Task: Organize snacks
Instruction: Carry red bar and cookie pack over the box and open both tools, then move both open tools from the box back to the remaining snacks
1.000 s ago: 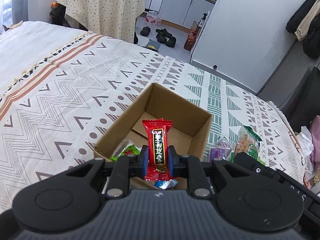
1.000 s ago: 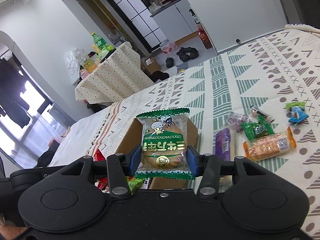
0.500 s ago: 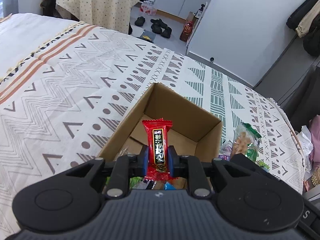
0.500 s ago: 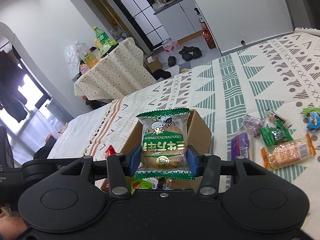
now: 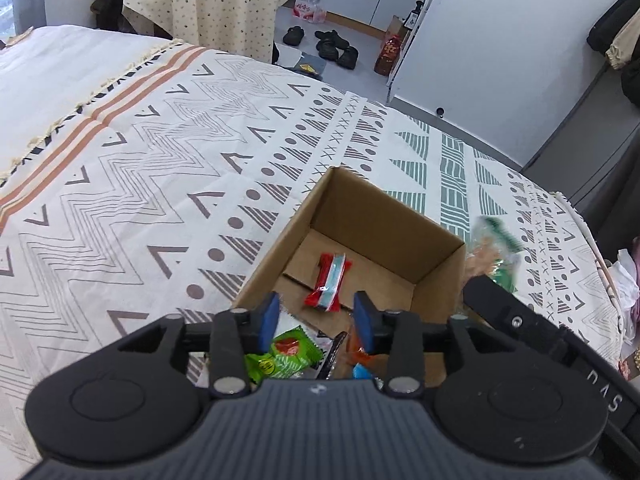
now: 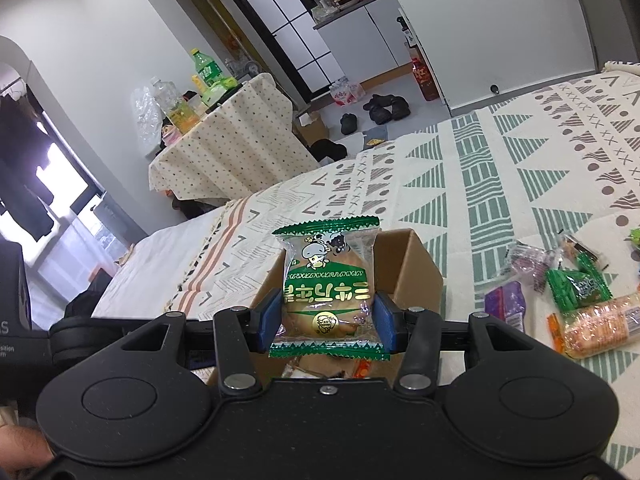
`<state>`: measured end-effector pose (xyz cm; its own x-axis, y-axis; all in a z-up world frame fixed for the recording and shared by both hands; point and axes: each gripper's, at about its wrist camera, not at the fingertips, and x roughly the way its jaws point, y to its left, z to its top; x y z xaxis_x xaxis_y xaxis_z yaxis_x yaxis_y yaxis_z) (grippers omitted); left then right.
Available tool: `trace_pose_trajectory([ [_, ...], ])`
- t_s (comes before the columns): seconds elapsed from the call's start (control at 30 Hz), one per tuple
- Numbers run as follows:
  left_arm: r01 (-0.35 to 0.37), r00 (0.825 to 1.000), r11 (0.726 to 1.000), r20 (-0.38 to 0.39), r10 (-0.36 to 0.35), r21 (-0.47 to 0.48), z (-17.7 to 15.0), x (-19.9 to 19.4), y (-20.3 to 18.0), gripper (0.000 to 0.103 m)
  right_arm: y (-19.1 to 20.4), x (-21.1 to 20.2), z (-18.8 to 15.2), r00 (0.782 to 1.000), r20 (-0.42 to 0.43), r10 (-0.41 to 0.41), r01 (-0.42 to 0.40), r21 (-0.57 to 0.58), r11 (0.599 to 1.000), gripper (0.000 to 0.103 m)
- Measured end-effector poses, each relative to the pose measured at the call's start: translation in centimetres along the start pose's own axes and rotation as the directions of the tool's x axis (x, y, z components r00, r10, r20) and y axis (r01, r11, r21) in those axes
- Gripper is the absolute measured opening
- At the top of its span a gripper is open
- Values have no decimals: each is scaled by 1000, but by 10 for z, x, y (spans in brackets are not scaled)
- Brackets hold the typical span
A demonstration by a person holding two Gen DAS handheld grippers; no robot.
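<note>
A light, crinkly cake packet (image 6: 329, 285), soft and easily crushed, is clamped at its sides by the right gripper (image 6: 327, 317) above the cardboard box (image 5: 404, 216), while the left gripper (image 5: 315, 317), jaws just opened and empty, is held over the red candy (image 5: 329, 282) lying inside the box.

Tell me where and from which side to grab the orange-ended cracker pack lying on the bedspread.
Grip the cracker pack across its narrow width at mid-length, coming from above. It lies flat and long on the bedspread, with open cloth along its near long side; its crimped ends are thin and would slip.
</note>
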<state>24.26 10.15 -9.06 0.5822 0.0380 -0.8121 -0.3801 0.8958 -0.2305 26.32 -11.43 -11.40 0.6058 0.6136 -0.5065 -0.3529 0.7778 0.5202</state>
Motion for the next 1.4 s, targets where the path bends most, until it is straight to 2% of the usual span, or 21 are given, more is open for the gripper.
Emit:
trace_pose_trajectory([
  [0.07, -9, 1000, 1000, 6, 9, 3, -2, -4, -2, 55, 3, -1, 1, 1000, 6, 16, -16, -6, 1000, 50],
  [0.17, -27, 999, 999, 22, 27, 16, -6, -12, -7, 67, 6, -6, 2, 1000, 22, 21, -21, -7, 1000, 65],
  [0.23, -38, 999, 999, 34, 37, 26, -9, -17, -12, 76, 4, -14, 3, 999, 37, 15, -15, 2, 1000, 69],
  [0.33, -42, 998, 999, 52, 41, 32, -13, -26, -17, 81, 0, -25, 5, 998, 56, 7, -9, 23, 1000, 79],
  [0.4, -50, 997, 998, 60, 48, 39, -16, -31, -22, 83, -3, -33, 5, 998, 70, -11, 9, 26, 1000, 94],
  [0.67, -58, 995, 997, 81, 54, 56, -36, -46, -46, 94, -18, -64, 10, 994, 93, -54, 50, 45, 998, 96],
  [1.03, -58, 994, 995, 102, 49, 86, -61, -60, -97, 95, -47, -108, 15, 989, 122, -87, 80, 64, 995, 101],
  [1.4, -45, 992, 993, 124, 31, 112, -82, -62, -142, 95, -83, -148, 18, 991, 98, -93, 83, 99, 992, 102],
])
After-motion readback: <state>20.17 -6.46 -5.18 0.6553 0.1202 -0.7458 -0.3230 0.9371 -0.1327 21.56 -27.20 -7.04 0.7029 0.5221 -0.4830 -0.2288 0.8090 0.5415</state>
